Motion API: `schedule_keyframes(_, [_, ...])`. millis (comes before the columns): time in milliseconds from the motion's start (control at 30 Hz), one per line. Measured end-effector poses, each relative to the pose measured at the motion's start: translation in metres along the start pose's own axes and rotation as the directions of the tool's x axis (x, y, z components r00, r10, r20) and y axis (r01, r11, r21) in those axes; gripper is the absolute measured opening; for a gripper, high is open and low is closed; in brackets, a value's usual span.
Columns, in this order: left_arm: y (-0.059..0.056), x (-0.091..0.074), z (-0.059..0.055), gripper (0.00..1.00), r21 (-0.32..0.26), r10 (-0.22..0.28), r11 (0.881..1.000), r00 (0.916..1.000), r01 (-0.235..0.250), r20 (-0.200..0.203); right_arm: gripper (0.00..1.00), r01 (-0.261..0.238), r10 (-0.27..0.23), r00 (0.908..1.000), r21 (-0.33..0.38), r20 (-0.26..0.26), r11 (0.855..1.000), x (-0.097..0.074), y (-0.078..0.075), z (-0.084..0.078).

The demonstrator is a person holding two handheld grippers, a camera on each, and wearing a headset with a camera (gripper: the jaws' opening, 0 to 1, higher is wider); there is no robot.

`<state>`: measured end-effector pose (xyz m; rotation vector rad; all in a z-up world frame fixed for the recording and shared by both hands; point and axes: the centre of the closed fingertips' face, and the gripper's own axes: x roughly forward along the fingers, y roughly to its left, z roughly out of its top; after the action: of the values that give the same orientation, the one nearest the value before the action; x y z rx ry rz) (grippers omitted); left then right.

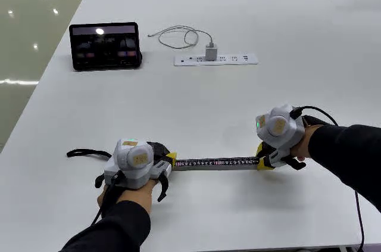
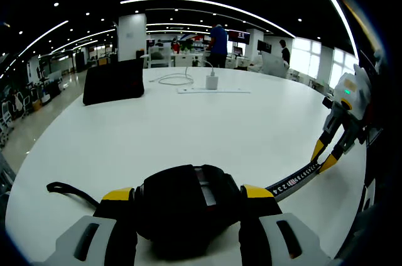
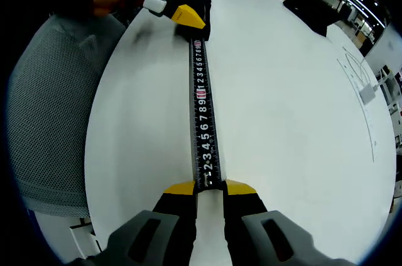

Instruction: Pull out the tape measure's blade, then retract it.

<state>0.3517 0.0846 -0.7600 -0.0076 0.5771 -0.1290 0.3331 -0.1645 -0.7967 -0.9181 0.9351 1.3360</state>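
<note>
The left tool [image 2: 188, 195] is clamping the black tape measure case [image 2: 188, 212] near the table's [image 1: 238, 14] front edge, so it's not sliding around. The right tool [image 3: 210, 188] is pinching the blade [image 3: 202, 121] at its tip, holding it stretched flat between them.

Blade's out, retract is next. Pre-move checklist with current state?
1. Left gripper shut on tape measure case: ok.
2. Right gripper shut on blade tip: ok.
3. Blade straight, no kink: ok.
4. Table between the grippers free of clutter: ok.
5. Case strap lying away from blade: ok.
6. Lock released: cannot tell.
</note>
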Motion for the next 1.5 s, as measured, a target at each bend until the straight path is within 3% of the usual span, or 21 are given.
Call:
schedule_keyframes(267, [0.000,0.000,0.000,0.62,-0.003,-0.002,1.000,1.0000,0.002,-0.003,0.11,-0.013,0.013,0.9998,-0.029,0.016,0.999,0.004,0.000,0.012])
schedule_keyframes(700, [0.000,0.000,0.000,0.62,-0.007,-0.003,1.000,1.0000,0.003,-0.009,0.10,-0.011,0.011,0.9998,-0.046,0.018,0.999,0.005,0.000,0.018])
schedule_keyframes(1167, [0.000,0.000,0.000,0.62,-0.012,-0.004,1.000,0.9999,0.004,-0.012,0.11,0.002,-0.002,0.9997,-0.006,0.026,1.000,0.008,-0.001,0.025])
schedule_keyframes(1500, [0.000,0.000,-0.001,0.62,-0.014,-0.007,1.000,0.9999,0.007,-0.014,0.11,-0.005,0.006,0.9996,-0.029,0.026,1.000,0.011,0.001,0.029])
